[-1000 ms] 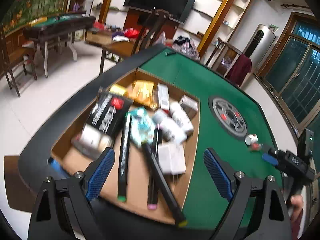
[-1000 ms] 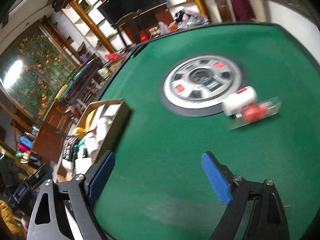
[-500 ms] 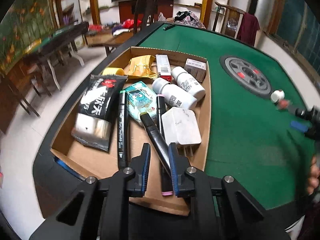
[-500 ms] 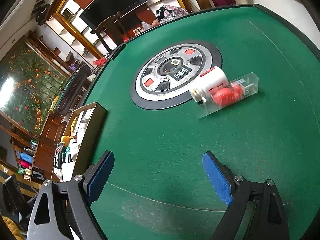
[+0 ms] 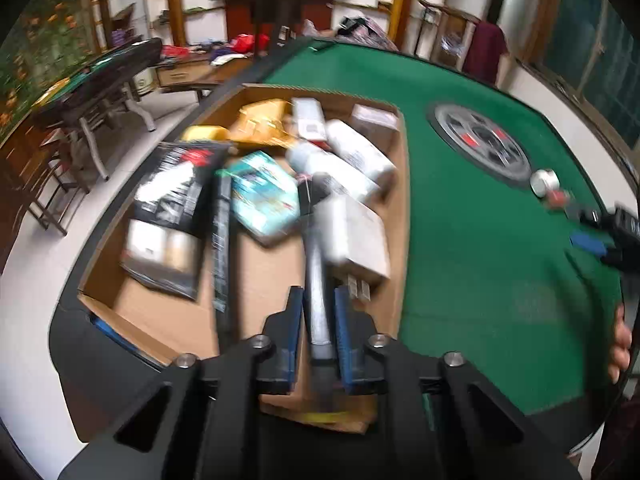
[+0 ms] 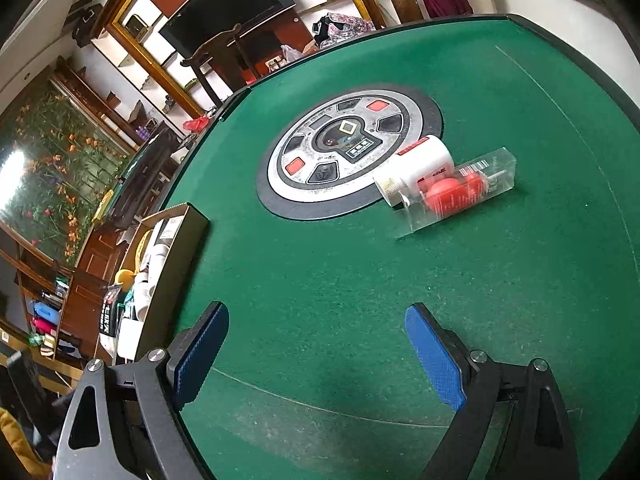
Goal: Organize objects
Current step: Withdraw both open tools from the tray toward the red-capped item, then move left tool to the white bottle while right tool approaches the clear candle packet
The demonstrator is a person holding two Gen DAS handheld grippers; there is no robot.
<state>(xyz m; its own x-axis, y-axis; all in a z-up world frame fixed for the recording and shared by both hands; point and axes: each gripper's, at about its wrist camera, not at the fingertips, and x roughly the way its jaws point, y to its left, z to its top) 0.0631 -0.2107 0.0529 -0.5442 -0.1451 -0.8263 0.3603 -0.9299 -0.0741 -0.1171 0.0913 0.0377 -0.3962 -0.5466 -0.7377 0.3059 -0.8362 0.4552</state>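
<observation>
Through my left wrist camera, my left gripper (image 5: 317, 322) is clamped on a dark marker pen (image 5: 316, 272) over the near end of the cardboard box (image 5: 402, 208). The pen runs away from me toward the white charger block (image 5: 358, 236), which lies against the box's right wall. Left of the pen inside the box sit a teal packet (image 5: 262, 196), another black marker (image 5: 221, 240) and a black pouch (image 5: 170, 216); white bottles (image 5: 352, 156) lie toward the far end. This view is blurred.

Through my right wrist camera, my right gripper (image 6: 318, 356) stands wide with nothing between its pads, above bare green felt (image 6: 500, 300). Well beyond it, right of the box (image 6: 176, 264), a white bottle (image 6: 420, 164) and a clear case holding red balls (image 6: 456, 196) touch each other at the edge of the round centre panel (image 6: 348, 152).
</observation>
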